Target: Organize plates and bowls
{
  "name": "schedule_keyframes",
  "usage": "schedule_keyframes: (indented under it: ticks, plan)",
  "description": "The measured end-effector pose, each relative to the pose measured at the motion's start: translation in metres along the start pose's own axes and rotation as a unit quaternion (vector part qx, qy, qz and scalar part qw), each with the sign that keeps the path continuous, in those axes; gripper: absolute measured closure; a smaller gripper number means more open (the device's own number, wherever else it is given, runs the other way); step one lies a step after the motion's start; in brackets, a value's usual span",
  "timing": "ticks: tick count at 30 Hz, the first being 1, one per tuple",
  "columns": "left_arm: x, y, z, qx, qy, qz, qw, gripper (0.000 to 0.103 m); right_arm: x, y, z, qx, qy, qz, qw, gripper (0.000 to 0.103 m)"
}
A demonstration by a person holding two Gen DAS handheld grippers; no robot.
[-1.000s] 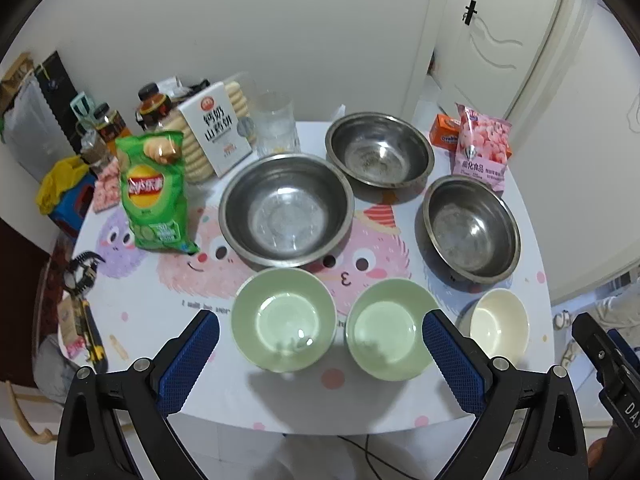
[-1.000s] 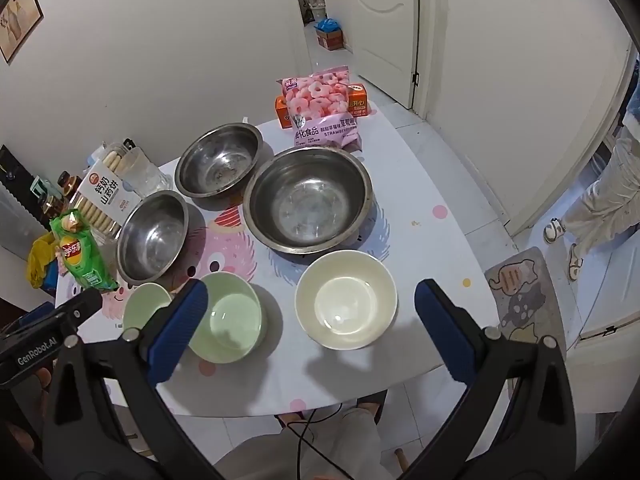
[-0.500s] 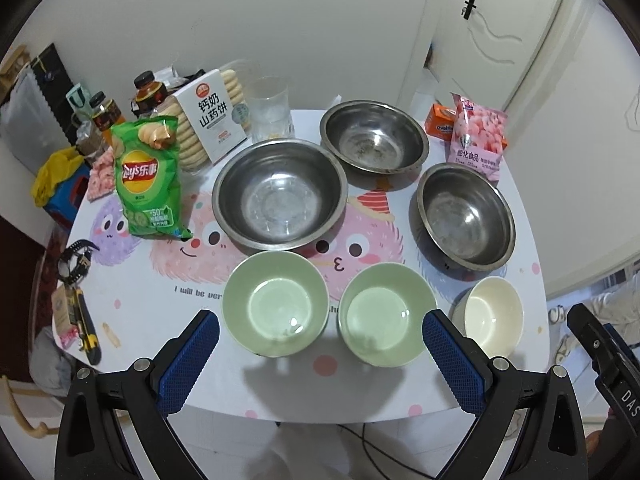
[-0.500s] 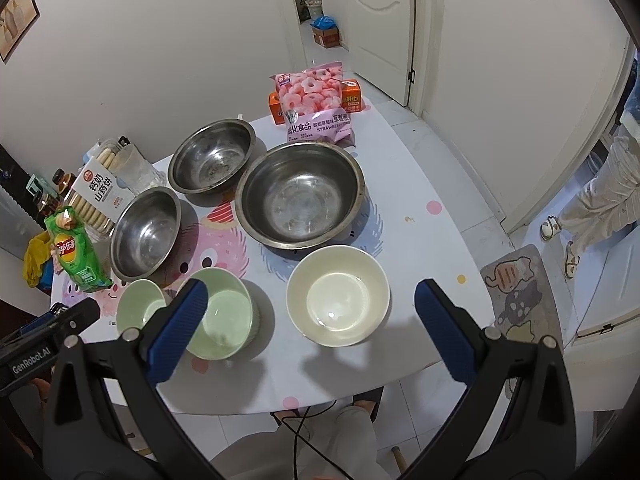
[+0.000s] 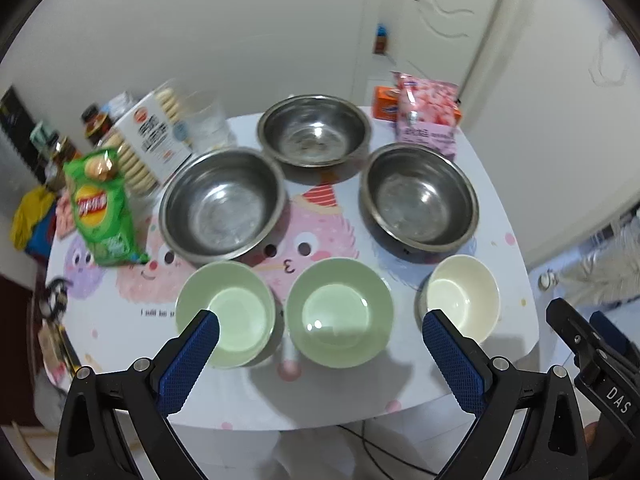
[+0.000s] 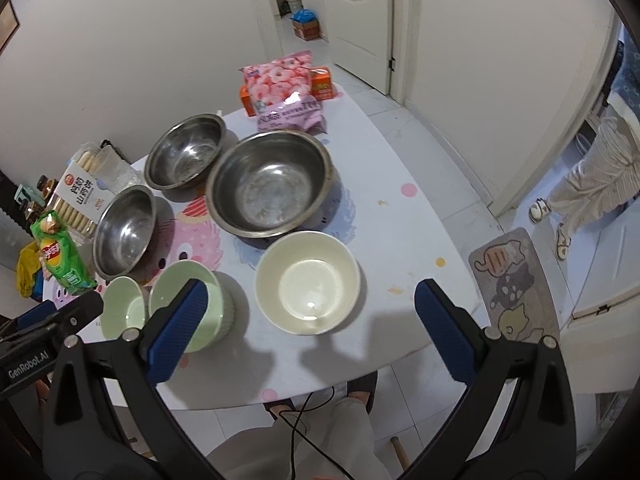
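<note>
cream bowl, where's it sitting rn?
The cream bowl sits at the table's near edge, right end of the front row beside a green bowl, just in front of the rightmost steel bowl.

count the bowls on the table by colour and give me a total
steel bowls: 3 (left, back, right)
green bowls: 2 (left, middle)
cream bowl: 1
total: 6 bowls, none stacked
</note>
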State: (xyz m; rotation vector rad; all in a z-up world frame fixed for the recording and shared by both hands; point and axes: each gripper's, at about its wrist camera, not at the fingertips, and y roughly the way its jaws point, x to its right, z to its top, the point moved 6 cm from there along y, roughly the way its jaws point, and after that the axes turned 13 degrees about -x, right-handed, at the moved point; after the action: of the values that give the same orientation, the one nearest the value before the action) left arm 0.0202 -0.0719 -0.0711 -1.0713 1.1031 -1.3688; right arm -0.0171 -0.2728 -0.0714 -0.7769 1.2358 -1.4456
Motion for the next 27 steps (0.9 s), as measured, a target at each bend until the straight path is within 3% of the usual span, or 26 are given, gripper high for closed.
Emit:
schedule_keyframes:
  ticks: [9,17,27]
  plan:
    - [0.001,-0.003,0.002,0.009,0.0,0.023,0.9997,0.0,0.014,-0.002,0.0,0.005,0.016,0.003,1.0,0.0]
    - [-0.034,-0.007,-0.003,0.014,-0.059,0.04,0.9973,0.0,-0.009,-0.005,0.005,0.013,-0.019,0.016,1.0,0.0]
    - [-0.052,-0.008,-0.009,0.009,-0.082,0.05,0.9953,0.0,-0.032,-0.005,0.007,0.014,-0.047,0.023,0.999,0.0]
